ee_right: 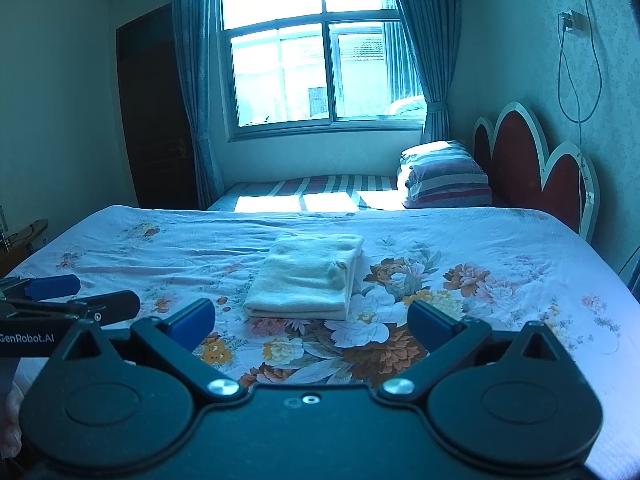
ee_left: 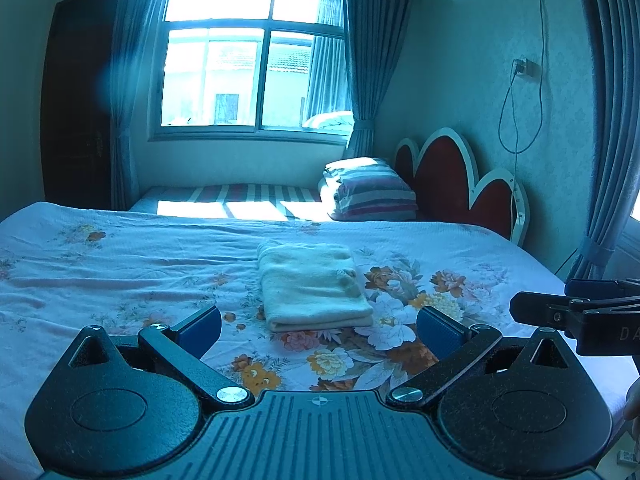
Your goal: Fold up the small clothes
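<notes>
A small cream cloth lies folded into a neat rectangle on the flowered bedsheet; it also shows in the right wrist view. My left gripper is open and empty, just short of the cloth's near edge. My right gripper is open and empty, also just short of the cloth. Each gripper shows at the edge of the other's view: the right one and the left one.
The flowered sheet covers the bed. Behind it are a striped mattress, a stack of striped bedding, a red headboard, a window, curtains and a dark door.
</notes>
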`<state>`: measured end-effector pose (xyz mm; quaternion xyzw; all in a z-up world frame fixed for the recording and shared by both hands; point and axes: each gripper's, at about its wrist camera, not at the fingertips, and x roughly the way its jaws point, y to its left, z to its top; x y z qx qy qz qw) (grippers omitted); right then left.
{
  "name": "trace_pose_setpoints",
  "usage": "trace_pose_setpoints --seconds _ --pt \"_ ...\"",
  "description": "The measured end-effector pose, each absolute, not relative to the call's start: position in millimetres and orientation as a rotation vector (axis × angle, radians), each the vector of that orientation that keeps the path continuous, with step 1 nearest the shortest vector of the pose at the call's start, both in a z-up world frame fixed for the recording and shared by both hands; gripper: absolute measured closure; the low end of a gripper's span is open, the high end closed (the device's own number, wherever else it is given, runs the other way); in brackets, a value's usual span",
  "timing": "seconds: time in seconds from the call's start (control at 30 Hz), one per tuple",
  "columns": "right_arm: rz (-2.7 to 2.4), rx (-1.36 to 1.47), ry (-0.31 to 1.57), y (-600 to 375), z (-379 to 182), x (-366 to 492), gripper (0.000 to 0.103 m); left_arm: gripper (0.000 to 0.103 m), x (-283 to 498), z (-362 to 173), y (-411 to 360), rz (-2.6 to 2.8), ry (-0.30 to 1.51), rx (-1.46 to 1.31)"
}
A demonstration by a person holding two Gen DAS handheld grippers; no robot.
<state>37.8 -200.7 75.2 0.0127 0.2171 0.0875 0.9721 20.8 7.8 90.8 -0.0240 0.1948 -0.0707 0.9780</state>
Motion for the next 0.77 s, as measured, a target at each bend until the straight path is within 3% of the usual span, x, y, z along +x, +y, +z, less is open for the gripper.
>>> trace_pose_setpoints --seconds 0.77 --pt "0.183 0.014 0.446 -203.5 74.4 41.8 0.001 0.0 25.3 89.4 0.7 -0.14 0.382 -0.061"
